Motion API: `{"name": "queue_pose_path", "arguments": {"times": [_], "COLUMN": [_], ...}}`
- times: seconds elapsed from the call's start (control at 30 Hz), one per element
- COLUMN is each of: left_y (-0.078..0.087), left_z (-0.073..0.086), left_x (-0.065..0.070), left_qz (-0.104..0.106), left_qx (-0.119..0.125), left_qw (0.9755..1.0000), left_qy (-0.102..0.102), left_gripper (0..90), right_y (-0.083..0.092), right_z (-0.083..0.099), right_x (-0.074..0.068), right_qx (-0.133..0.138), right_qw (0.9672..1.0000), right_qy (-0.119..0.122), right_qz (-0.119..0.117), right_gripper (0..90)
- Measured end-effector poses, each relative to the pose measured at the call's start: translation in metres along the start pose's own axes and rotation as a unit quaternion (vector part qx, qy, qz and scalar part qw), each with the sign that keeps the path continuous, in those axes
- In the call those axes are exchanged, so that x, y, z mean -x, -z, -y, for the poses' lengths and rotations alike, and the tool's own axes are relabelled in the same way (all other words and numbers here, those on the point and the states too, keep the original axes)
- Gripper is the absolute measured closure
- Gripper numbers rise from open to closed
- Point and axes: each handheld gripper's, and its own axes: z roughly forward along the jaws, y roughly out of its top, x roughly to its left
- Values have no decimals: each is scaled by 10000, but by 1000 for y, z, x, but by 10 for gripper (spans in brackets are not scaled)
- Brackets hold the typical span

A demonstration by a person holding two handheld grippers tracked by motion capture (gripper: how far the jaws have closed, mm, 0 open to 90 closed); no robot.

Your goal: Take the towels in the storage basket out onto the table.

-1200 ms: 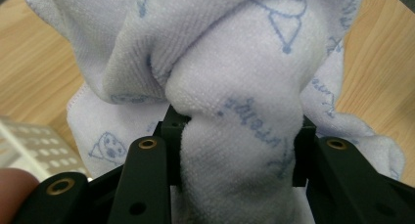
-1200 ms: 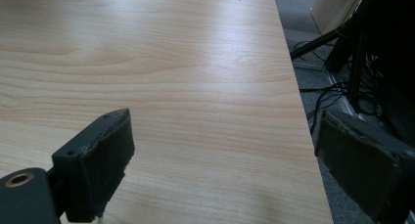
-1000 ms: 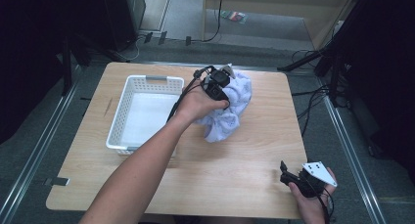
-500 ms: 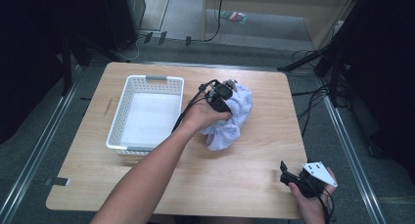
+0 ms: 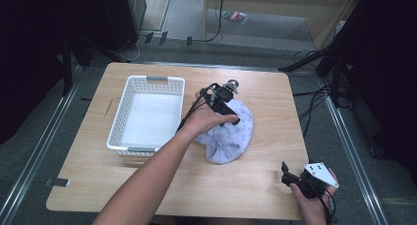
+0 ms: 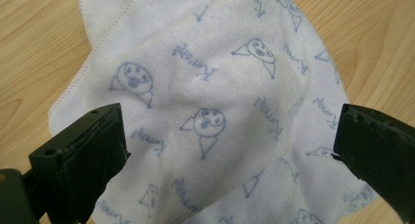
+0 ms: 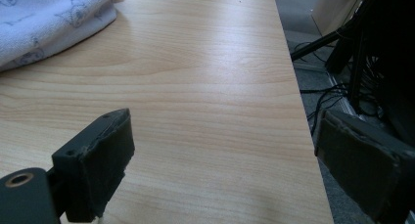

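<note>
On the left side of the wooden table (image 5: 147,181) stands a white slotted basket (image 5: 129,93), and as far as the high view shows, nothing lies in it yet. Just to its right, near the middle of the table, the pale towel (image 5: 227,136) printed with little blue faces rests in a loose crumpled heap on the wood, close beside the basket but apart from its wall. The left gripper (image 5: 230,116) sits over the upper part of that heap, and its jaws have just been opening: in the left gripper view they stand wide on either side of the towel (image 6: 210,111), with cloth showing between them but neither pad pressing on it, so the towel is let go and lying on its own. Farther right, at the near right corner of the table, the right gripper (image 5: 290,177) waits low over bare wood, well away from the heap; in the right gripper view its jaws are spread wide with nothing between them but table (image 7: 205,111), and an edge of the towel (image 7: 49,23) shows at the upper left. Judged from how things lie, the towel has been set down on the table and released, which looks like an early step. Whatever is meant for it, spreading and folding or putting it into the basket, remains to be done, since it lies bunched and unfolded and the basket holds nothing.
</note>
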Motion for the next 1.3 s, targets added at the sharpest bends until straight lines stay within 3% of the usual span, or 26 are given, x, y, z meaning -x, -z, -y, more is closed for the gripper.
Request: {"name": "queue_pose_path", "arguments": {"times": [0.17,0.7,1.3], "left_y": [6,35,67], "left_z": [3,14,39], "left_x": [-4,-23,-59], "left_qz": [-44,-223,-395], "left_qx": [16,193,268], "left_qw": [10000,9996,9985], "left_qy": [-75,50,255], "left_gripper": [0,0,0], "right_y": [0,0,-1], "right_z": [0,0,0], "right_x": [0,0,0], "right_qx": [5,-5,-16], "right_qw": [10000,10000,10000], "right_qy": [0,9,45], "right_qz": [1,9,32], "right_gripper": [76,76,77]}}
